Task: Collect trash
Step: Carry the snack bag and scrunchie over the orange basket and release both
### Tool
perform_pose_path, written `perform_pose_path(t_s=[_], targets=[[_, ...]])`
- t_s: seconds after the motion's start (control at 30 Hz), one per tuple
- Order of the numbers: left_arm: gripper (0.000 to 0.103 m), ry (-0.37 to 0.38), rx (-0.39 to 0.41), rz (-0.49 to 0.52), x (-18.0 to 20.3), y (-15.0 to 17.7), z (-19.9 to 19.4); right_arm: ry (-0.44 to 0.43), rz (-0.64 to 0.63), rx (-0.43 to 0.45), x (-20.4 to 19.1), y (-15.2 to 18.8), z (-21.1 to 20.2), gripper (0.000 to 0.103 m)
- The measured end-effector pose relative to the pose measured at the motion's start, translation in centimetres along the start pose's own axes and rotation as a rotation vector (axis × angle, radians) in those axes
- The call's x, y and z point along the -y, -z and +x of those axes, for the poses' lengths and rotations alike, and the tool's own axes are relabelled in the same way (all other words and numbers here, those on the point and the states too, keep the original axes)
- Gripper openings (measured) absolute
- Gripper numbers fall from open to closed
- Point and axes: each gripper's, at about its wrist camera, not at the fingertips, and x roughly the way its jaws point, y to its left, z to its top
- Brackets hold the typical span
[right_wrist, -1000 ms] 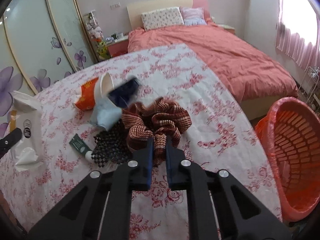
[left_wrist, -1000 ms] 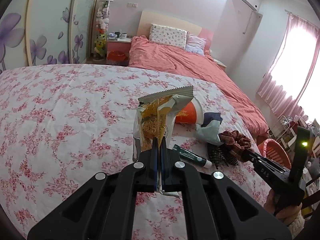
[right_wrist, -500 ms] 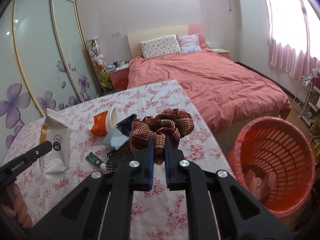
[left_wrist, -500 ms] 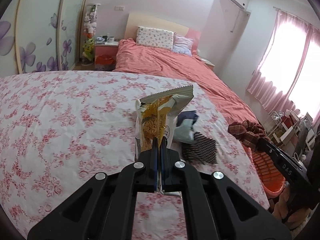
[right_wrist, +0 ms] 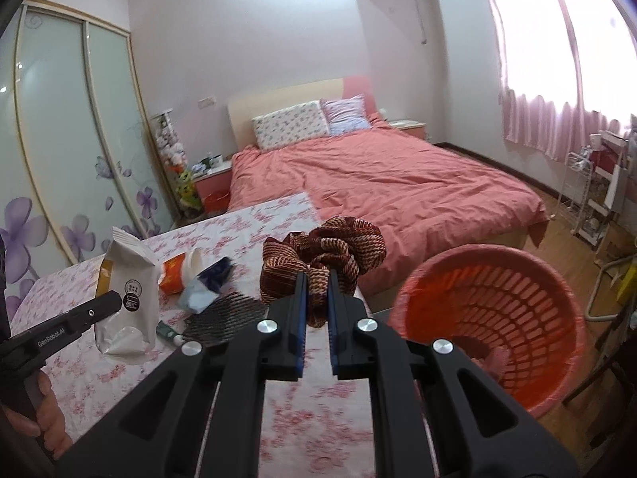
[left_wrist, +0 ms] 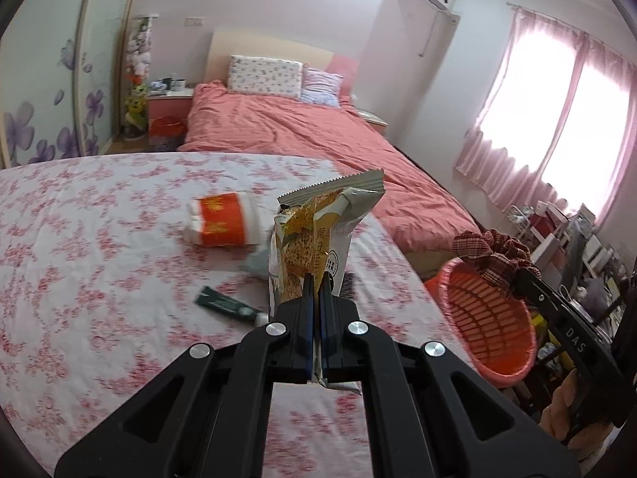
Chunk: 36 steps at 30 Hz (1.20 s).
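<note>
My left gripper (left_wrist: 316,298) is shut on a yellow and white snack bag (left_wrist: 318,231), held upright above the floral table; the bag also shows in the right wrist view (right_wrist: 127,298). My right gripper (right_wrist: 316,294) is shut on a brown knitted scrunchie (right_wrist: 322,251), held in the air left of the orange basket (right_wrist: 497,318). In the left wrist view the scrunchie (left_wrist: 489,251) hangs over the basket (left_wrist: 489,318). An orange and white paper cup (left_wrist: 219,221), a green tube (left_wrist: 223,304), a blue-grey wrapper (right_wrist: 207,283) and a dark mesh piece (right_wrist: 223,314) lie on the table.
The floral tablecloth (left_wrist: 79,259) covers the table. A bed with a pink cover (right_wrist: 378,183) stands behind it. The basket stands on the floor at the table's right end, with something pink inside (right_wrist: 495,358). A cluttered rack (right_wrist: 597,183) stands by the window.
Both grippers have swung right toward the basket with their loads. The scrunchie has been lifted off the table and now hangs by the basket's rim. The basket has come closer in both views.
</note>
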Motion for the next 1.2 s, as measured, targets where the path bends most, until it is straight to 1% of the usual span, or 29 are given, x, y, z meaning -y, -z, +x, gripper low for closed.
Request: perform_pose_path(t_s=[0.23, 0.37, 0.57, 0.73, 0.9, 1.03, 1.1, 1.13, 1.2], targets=[[0.002, 0.1, -0.02, 0.042, 5.0, 0.5, 1.6, 0.089, 0.041, 0.054, 4.1, 0.1, -2.3, 0.01], [0.002, 0.165, -0.041, 0.077, 8.4, 1.0, 3.0, 0.142, 0.066, 0.076, 6.6, 0.2, -2.8, 0.01], [0.002, 0.255, -0.081, 0.112, 12.7, 1.5, 5.4, 0.197, 0.118, 0.086, 10.6, 0.6, -2.9, 0.01], [0.002, 0.312, -0.112, 0.146, 16.0, 2.2, 7.2, 0.224, 0.15, 0.09, 13.2, 0.7, -2.2, 0.01], [0.002, 0.348, -0.144, 0.174, 18.5, 3.0, 8.8, 0.242, 0.182, 0.089, 15.6, 1.2, -1.7, 0.01], [0.002, 0.358, -0.168, 0.189, 20.2, 3.4, 10.1, 0.25, 0.213, 0.082, 17.2, 1.5, -0.8, 0.01], [0.002, 0.354, -0.187, 0.197, 20.7, 3.7, 10.8, 0.256, 0.223, 0.076, 17.7, 1.6, -0.2, 0.014], [0.002, 0.354, -0.205, 0.199, 21.0, 4.0, 11.5, 0.261, 0.23, 0.07, 18.1, 1.7, 0.2, 0.019], [0.003, 0.349, -0.234, 0.203, 21.3, 4.4, 12.0, 0.268, 0.238, 0.065, 18.8, 1.8, 0.6, 0.023]])
